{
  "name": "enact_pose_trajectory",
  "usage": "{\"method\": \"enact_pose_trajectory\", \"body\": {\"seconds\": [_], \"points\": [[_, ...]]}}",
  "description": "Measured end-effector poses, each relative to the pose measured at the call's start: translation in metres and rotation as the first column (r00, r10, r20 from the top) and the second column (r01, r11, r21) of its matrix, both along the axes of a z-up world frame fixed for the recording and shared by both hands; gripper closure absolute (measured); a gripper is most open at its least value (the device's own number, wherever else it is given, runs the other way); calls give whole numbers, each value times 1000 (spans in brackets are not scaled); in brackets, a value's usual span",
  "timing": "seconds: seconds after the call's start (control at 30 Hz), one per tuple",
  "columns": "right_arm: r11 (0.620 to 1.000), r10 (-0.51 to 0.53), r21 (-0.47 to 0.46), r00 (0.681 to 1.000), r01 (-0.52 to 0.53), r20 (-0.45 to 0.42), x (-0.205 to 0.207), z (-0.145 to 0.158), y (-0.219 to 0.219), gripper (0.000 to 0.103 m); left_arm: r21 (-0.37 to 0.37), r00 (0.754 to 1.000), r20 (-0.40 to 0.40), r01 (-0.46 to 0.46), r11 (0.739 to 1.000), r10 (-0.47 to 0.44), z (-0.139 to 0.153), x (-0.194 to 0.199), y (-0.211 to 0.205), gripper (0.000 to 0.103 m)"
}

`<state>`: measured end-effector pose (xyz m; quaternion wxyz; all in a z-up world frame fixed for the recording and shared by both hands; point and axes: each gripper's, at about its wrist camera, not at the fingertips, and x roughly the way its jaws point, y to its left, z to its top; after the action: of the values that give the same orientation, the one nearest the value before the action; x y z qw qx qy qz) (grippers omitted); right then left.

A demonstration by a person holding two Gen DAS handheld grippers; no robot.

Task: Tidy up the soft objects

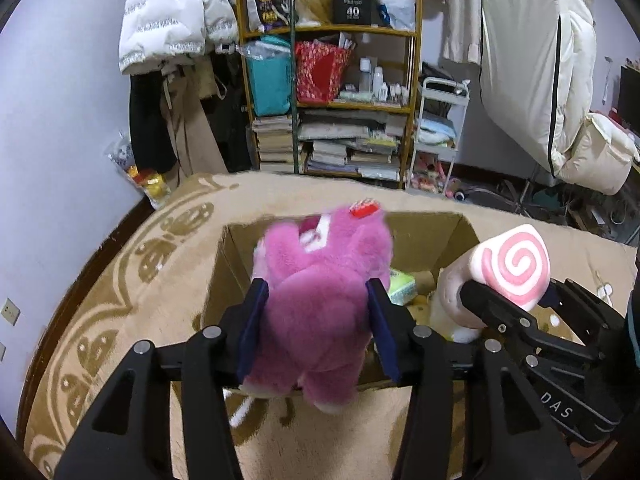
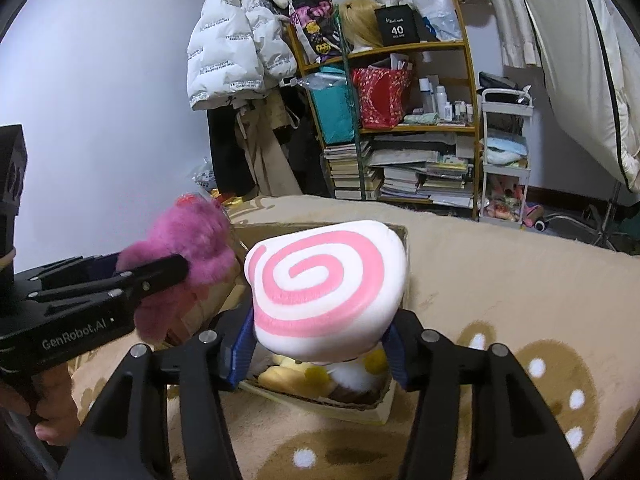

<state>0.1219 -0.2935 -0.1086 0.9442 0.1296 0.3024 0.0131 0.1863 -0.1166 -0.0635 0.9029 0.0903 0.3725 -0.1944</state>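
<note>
A fluffy pink plush toy (image 1: 320, 280) hangs over the open cardboard box (image 1: 440, 232), its head blurred. My left gripper (image 1: 318, 320) is shut on its body, the blue pads pressing into both sides. To the right, a white plush with a pink swirl (image 1: 512, 268) is held over the same box. In the right wrist view this swirl plush (image 2: 328, 276) fills the middle, with my right gripper (image 2: 320, 344) shut on its lower part. The pink plush toy (image 2: 192, 232) shows at the left there. Several soft toys lie in the box (image 2: 320, 404), among them a yellow one (image 2: 288, 376).
The box stands on a beige patterned blanket (image 1: 120, 280). Behind it are a wooden shelf (image 1: 332, 100) with books and bags, a white cart (image 1: 440, 128) and hanging white jackets (image 1: 168, 12). A hand (image 2: 52, 400) grips the left tool.
</note>
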Motion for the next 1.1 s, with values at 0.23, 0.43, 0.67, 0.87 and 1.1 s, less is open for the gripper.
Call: {"method": "enact_pose_trajectory", "body": {"seconds": [0.23,0.43,0.67,0.87,1.1], "points": [[1000,-12,11,1000,12,-13,0,-5,-3,39,25,1000,-12,-28,999,28,-5,2,4,48],[999,-17,42,1000,17,-5,0,-6,-6,37,45,998,-9,-66,997,66,-3,-2,15,40],[999,11,41,1000,-11,-4,1,-3,-2,33,56,995,9,-98,994,97,5,-9,29,24],[999,10,41,999,-11,35,0,6,0,33,71,992,34,-123,990,121,12,-16,42,20],[999,16,33,999,-17,34,3,9,7,4,48,989,38,-141,989,140,17,-18,50,13]]}}
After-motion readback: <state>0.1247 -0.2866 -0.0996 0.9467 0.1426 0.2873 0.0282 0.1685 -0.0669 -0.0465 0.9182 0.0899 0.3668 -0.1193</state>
